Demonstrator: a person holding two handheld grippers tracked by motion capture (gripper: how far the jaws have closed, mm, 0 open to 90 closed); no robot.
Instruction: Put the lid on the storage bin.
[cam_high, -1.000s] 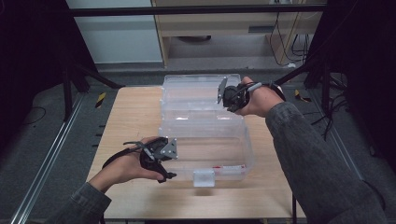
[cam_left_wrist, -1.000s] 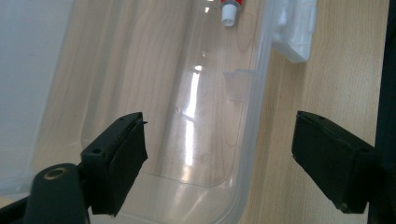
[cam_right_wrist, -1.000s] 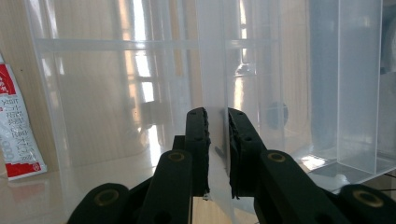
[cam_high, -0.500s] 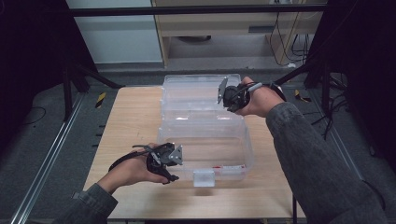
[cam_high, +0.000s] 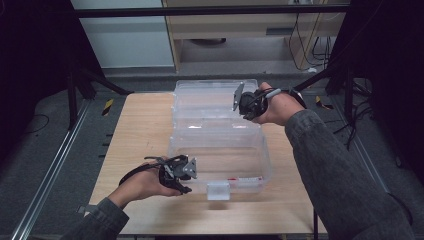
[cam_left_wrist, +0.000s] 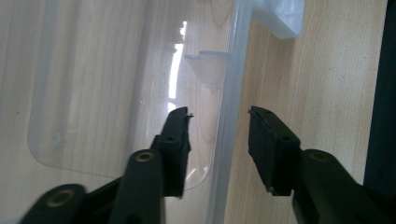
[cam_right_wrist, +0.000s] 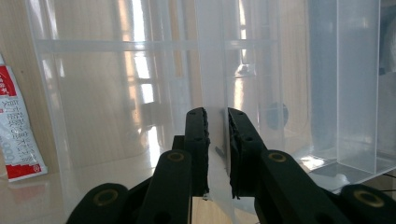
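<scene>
Clear box (cam_high: 220, 145) on wooden table (cam_high: 140, 130), grey floor (cam_high: 45, 150).

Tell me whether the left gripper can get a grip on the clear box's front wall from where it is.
Probably yes: the left gripper already straddles the box wall, jaws just closing, nothing between pad and wall.
</scene>
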